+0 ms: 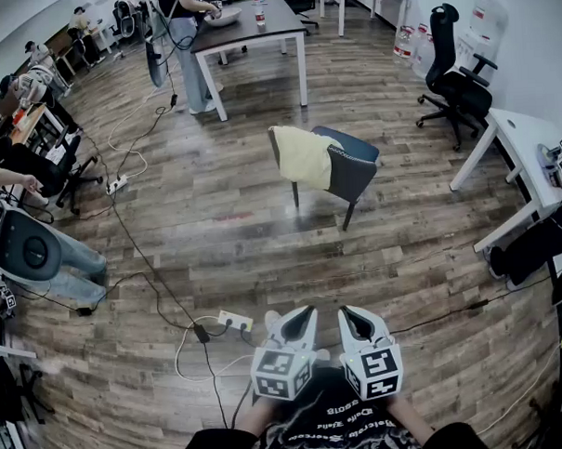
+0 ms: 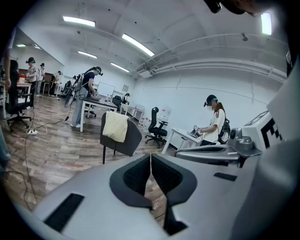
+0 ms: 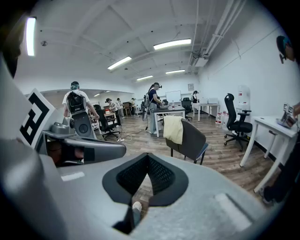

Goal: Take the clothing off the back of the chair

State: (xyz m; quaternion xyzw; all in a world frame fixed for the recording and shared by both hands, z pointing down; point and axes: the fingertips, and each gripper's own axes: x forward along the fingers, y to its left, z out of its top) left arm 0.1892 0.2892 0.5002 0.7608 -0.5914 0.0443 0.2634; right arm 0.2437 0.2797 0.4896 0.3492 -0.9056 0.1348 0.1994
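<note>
A pale yellow garment hangs over the back of a dark grey chair that stands on the wooden floor in the middle of the room. Both gripper views show the same garment draped on the chair, some way ahead. My left gripper and right gripper are held side by side close to my body, well short of the chair. Each has its jaws shut with nothing between them.
A white desk with a person beside it stands behind the chair. A black office chair and a white table are at the right. Cables and a power strip lie on the floor just ahead of my grippers. Seated people are at the left.
</note>
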